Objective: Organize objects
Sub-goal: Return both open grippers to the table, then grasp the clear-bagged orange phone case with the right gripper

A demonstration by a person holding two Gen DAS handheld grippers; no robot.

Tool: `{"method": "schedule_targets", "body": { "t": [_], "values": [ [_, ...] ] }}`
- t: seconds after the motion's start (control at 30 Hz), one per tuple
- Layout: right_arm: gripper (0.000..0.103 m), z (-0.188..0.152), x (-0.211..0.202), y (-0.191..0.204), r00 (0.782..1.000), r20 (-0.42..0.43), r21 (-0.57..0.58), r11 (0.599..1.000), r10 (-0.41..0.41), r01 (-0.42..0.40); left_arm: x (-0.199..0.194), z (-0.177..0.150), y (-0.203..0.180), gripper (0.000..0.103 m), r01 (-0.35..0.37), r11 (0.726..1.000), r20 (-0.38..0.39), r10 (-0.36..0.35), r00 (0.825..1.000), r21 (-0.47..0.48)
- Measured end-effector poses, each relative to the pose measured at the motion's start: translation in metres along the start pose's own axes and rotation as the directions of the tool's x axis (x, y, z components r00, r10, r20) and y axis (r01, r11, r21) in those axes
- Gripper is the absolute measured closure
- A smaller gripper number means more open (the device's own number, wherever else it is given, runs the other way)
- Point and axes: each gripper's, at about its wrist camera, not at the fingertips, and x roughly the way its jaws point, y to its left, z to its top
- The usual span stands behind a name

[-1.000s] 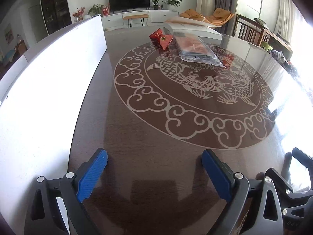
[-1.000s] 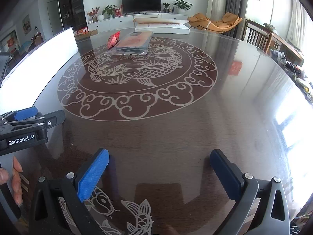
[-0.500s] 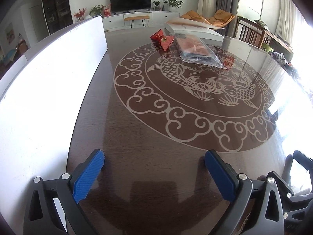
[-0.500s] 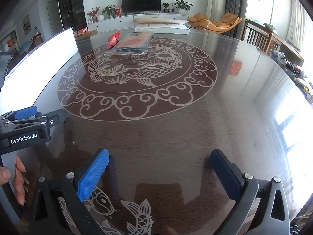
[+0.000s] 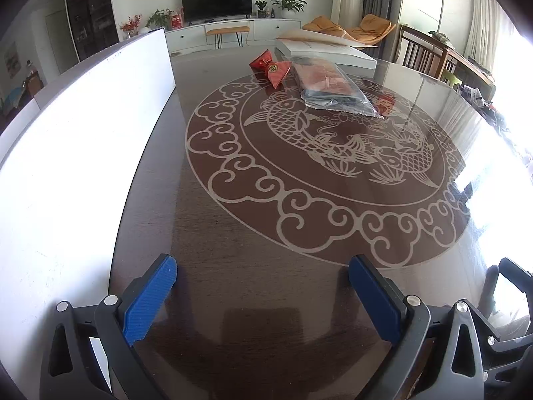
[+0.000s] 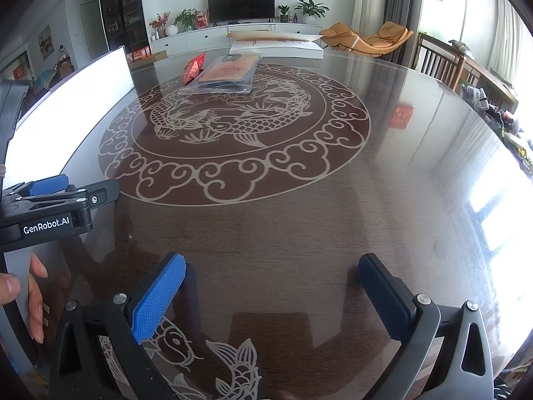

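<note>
A clear plastic bag (image 5: 333,86) holding flat orange and dark items lies at the far side of the round dark table (image 5: 253,260), with two red pouches (image 5: 274,68) just left of it. The same plastic bag (image 6: 226,73) and red pouches (image 6: 193,68) show far ahead in the right wrist view. My left gripper (image 5: 263,286) hovers open over the near table edge, nothing between its blue pads. My right gripper (image 6: 271,285) is open too, equally empty. The left gripper's body (image 6: 50,206) shows at the right view's left edge, held by a hand (image 6: 30,296).
A tall white panel (image 5: 66,153) runs along the table's left side. A flat white box (image 5: 326,51) with cardboard on top lies beyond the bag. Wooden chairs (image 6: 439,63) stand at the right. A red square reflection (image 6: 403,116) shows on the glossy tabletop.
The left gripper has drifted slightly, so the far objects sit a bit lower and nearer in its view. The right gripper has barely moved. Both stay open.
</note>
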Motion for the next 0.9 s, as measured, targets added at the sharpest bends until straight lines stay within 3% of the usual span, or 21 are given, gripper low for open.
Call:
{"method": "schedule_targets", "body": {
  "t": [0.2,0.33,0.5,0.7,0.9],
  "values": [
    [0.0,0.005,-0.002,-0.007,0.998,-0.034,0.008,0.998,0.055,-0.054,-0.001,-0.001,-0.001,0.0,-0.001,1.0,0.004,0.001,1.0,-0.001],
    [0.0,0.032,0.003,-0.045,0.982,-0.046,0.24,0.957,0.181,-0.165,-0.001,-0.001,0.0,0.0,-0.001,1.0,0.004,0.001,1.0,-0.001],
    [0.0,0.11,0.032,-0.059,0.986,-0.049,0.232,0.962,0.16,-0.144,-0.001,-0.001,0.0,0.0,-0.001,1.0,0.004,0.001,1.0,0.0],
    [0.0,0.217,0.106,-0.017,0.977,-0.125,0.123,0.98,0.171,-0.156,-0.002,-0.002,0.0,0.0,0.002,1.0,0.005,-0.002,1.0,0.0],
    [0.007,0.269,0.173,0.017,0.964,-0.183,0.184,0.97,0.191,-0.157,-0.003,-0.002,-0.001,0.0,0.005,1.0,0.005,-0.005,1.0,0.003]
  ]
}}
